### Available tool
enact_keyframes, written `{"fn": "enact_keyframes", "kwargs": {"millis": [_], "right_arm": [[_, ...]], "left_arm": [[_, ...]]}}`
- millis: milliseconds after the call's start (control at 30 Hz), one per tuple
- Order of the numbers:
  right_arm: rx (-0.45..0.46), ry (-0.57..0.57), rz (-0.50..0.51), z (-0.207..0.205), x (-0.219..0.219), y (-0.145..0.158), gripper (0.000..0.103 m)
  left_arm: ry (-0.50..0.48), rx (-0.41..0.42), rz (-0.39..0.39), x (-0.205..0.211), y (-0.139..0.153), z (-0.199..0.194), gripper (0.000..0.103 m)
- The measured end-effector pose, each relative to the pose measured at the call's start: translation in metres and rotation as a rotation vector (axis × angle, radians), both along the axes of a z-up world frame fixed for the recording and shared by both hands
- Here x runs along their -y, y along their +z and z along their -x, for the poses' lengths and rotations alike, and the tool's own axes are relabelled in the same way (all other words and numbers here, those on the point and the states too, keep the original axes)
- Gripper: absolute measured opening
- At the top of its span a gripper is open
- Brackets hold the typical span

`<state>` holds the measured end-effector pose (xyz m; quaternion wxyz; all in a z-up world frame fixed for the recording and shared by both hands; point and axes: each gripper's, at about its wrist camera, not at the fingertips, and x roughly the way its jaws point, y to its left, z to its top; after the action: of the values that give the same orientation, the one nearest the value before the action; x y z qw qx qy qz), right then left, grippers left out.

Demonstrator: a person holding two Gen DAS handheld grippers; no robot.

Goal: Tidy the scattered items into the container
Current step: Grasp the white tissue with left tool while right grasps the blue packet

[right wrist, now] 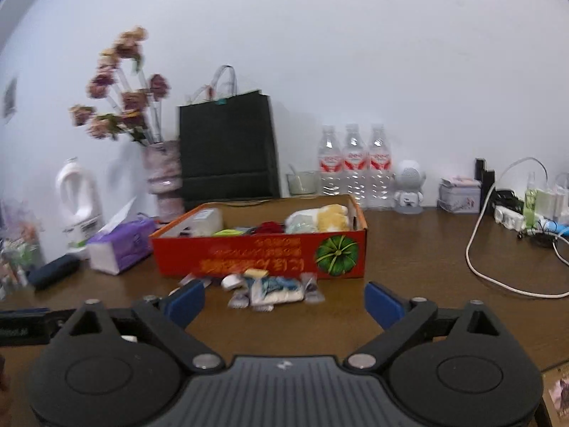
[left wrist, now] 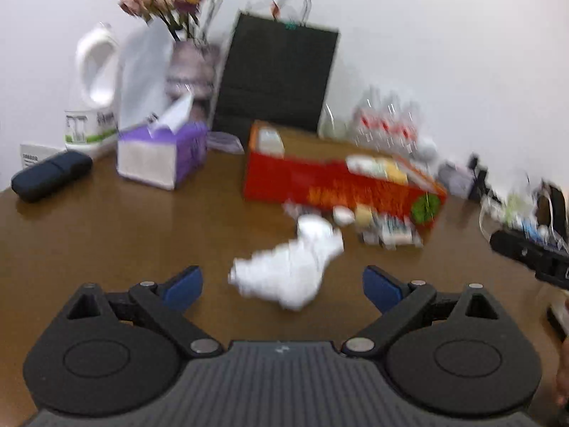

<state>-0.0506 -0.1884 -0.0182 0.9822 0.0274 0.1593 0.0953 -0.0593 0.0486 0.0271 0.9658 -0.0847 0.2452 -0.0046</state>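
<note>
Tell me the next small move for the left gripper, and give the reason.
Probably ease the left gripper forward until its open jaws straddle the crumpled white paper, then close. Nothing is between the jaws, the paper lies on the brown table just ahead of them, and it is outside the red box. The right gripper, also open and empty, faces the small packets by the box.

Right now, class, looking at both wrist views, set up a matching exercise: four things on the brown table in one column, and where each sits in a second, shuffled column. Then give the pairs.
Things:
1. crumpled white tissue
2. pile of small wrapped sachets
3. purple tissue box
4. three clear plastic bottles with red labels

Places:
A. against the wall behind the orange cardboard box
B. left of the orange box
C. straight ahead of the open left claw
D. against the orange box's front

Pairs: 1-C, 2-D, 3-B, 4-A
</note>
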Motion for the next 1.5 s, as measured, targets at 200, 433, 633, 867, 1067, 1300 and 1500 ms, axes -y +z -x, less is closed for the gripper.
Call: {"fn": "enact_keyframes", "kwargs": {"millis": [200, 433, 633, 867, 1067, 1300, 1500], "right_arm": [[-0.01, -0.035, 0.088, 0.005, -0.006, 0.0, 0.097], [-0.079, 0.093, 0.254, -0.075, -0.031, 0.007, 0.08], [-0.238, 0.203, 0.146, -0.165, -0.034, -0.009, 0.065], [-0.291, 0.19, 0.182, -0.175, -0.044, -0.035, 0.022], [-0.205, 0.154, 0.057, -0.132, -0.026, -0.007, 0.018], [-0.018, 0.09, -0.04, -0.009, -0.006, 0.015, 0.019], [0.158, 0.084, 0.021, 0.06, -0.016, 0.0, 0.019]], "left_arm": [[-0.044, 0.007, -0.032, 0.004, 0.004, -0.009, 0.099], [-0.237, -0.12, -0.184, 0.021, -0.001, -0.087, 0.071], [-0.26, -0.138, -0.09, 0.006, -0.011, -0.098, 0.052], [-0.253, -0.148, -0.085, 0.007, -0.017, -0.099, 0.024], [-0.13, -0.021, -0.059, -0.003, 0.0, -0.073, 0.02], [0.092, 0.188, -0.086, 0.038, 0.011, 0.015, 0.021], [0.049, 0.245, -0.083, 0.074, 0.003, 0.047, 0.021]]}}
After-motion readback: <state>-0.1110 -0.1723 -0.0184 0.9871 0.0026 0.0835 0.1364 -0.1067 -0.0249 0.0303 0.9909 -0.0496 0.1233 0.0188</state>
